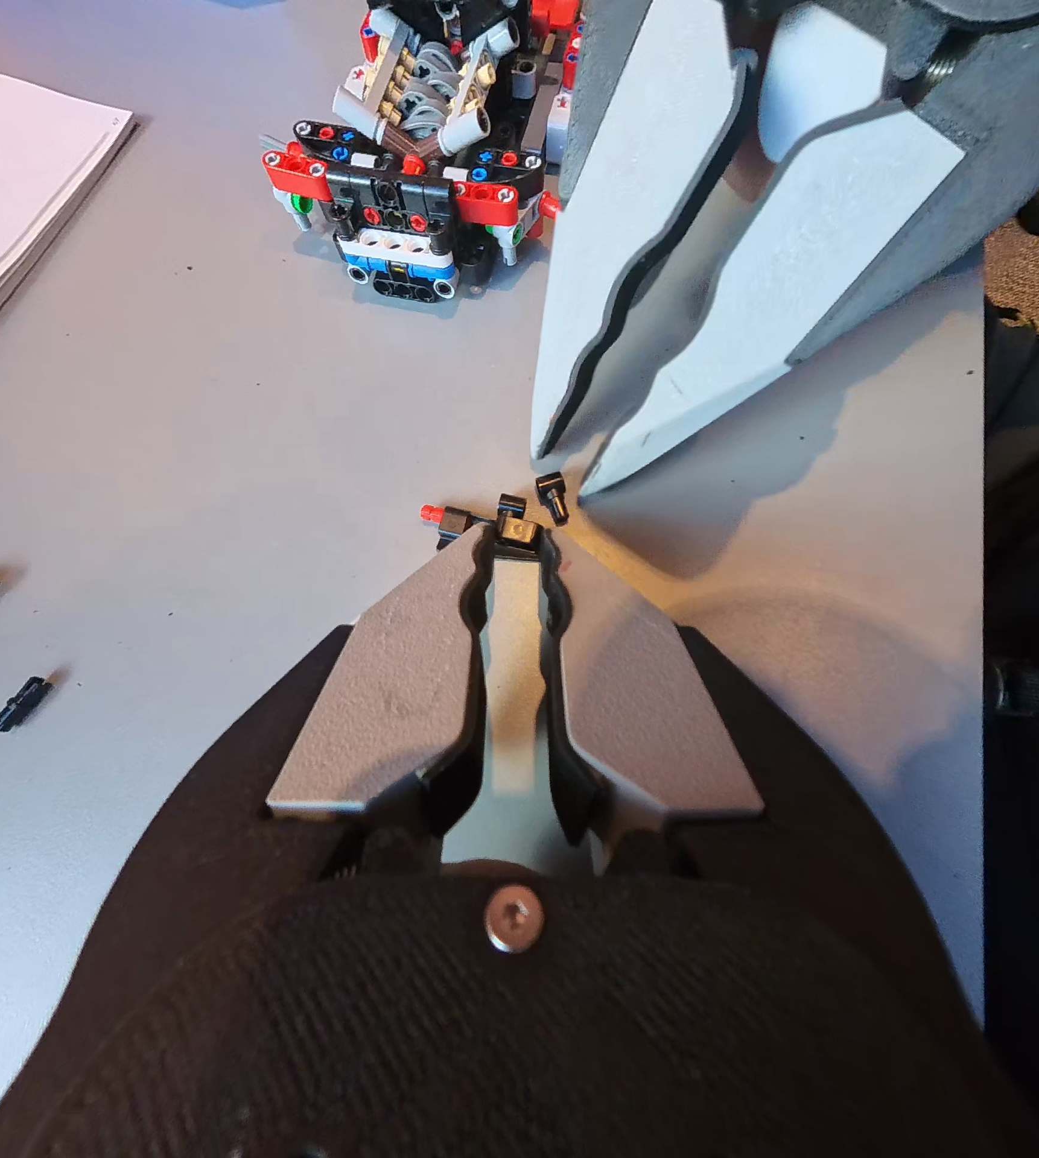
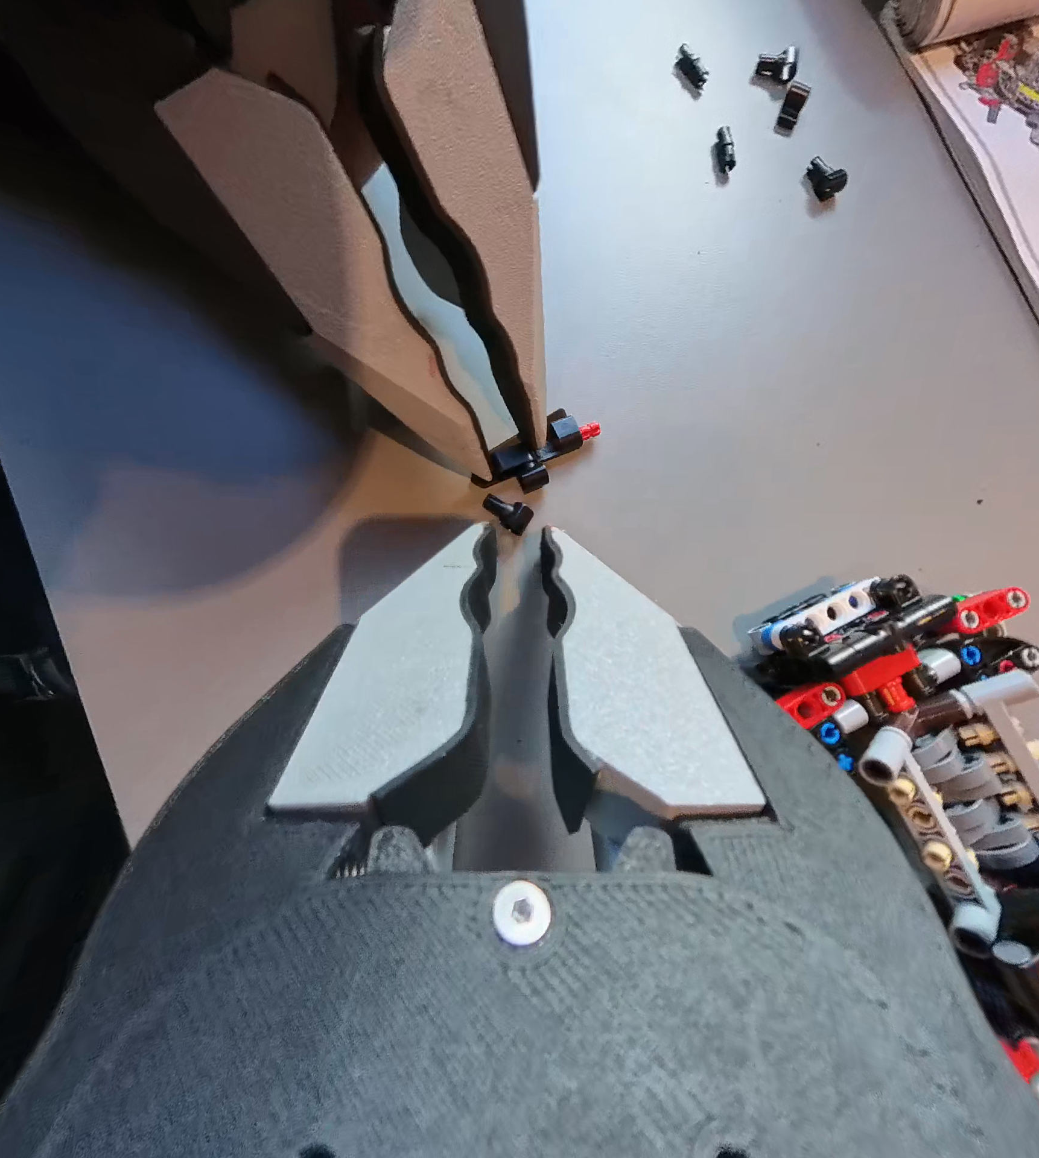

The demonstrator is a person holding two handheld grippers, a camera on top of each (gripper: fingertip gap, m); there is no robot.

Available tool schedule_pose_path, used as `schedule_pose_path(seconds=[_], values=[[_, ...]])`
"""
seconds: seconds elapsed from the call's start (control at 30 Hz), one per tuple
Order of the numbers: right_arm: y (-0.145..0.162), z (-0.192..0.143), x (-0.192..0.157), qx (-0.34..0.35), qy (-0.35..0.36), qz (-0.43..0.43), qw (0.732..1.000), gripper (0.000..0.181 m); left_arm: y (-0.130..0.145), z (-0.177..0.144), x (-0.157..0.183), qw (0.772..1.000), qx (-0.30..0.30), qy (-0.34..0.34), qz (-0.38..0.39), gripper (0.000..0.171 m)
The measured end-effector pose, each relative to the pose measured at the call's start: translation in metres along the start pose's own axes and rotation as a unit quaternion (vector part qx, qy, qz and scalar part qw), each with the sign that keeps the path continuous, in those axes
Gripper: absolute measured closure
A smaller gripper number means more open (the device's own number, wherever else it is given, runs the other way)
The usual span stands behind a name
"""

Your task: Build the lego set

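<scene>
Grey table (image 1: 191, 407), left tongs (image 1: 514, 539) pinching black assembly (image 1: 504, 526), right tongs (image 2: 517, 532) spread, booklet (image 1: 9, 188)

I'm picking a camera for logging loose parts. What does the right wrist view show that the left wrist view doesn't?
Only the right wrist view shows the open instruction page and all five spare black pins. Only the left shows the closed white booklet. Both show the model, the left gripper shut on the small black assembly, the loose black pin and the open right gripper.

Glossy plastic pins (image 2: 507, 514) lie on a smooth matt worktop (image 1: 191, 407); the gripper (image 1: 514, 532) looks like rough, layered printed plastic.
</scene>
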State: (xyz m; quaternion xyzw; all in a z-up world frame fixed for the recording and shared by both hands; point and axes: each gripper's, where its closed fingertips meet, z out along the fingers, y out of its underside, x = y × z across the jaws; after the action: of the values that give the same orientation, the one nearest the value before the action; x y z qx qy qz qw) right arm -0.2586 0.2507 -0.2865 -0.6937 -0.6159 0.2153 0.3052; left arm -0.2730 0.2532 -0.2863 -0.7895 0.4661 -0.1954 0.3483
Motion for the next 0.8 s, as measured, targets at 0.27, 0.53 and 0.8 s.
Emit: schedule_pose_path(seconds=[0.27, 0.53, 0.8], values=[[-0.0017, 0.0055, 0.0002, -0.01, -0.007, -0.072, 0.997, 0.177, 0.0001, 0.0, 0.001, 1.0, 0.0, 0.004, 0.001, 0.16], [-0.0037, 0.0066, -0.004, -0.002, 0.002, 0.0, 1.0, 0.179, 0.0003, -0.0002, 0.0011, 1.0, 0.0, 0.004, 0.001, 0.16], [-0.0023, 0.0049, 0.0016, 0.008, 0.04, 0.12, 0.992, 0.18, 0.0001, -0.0002, -0.0005, 1.0, 0.0, -0.009, 0.008, 0.16]])
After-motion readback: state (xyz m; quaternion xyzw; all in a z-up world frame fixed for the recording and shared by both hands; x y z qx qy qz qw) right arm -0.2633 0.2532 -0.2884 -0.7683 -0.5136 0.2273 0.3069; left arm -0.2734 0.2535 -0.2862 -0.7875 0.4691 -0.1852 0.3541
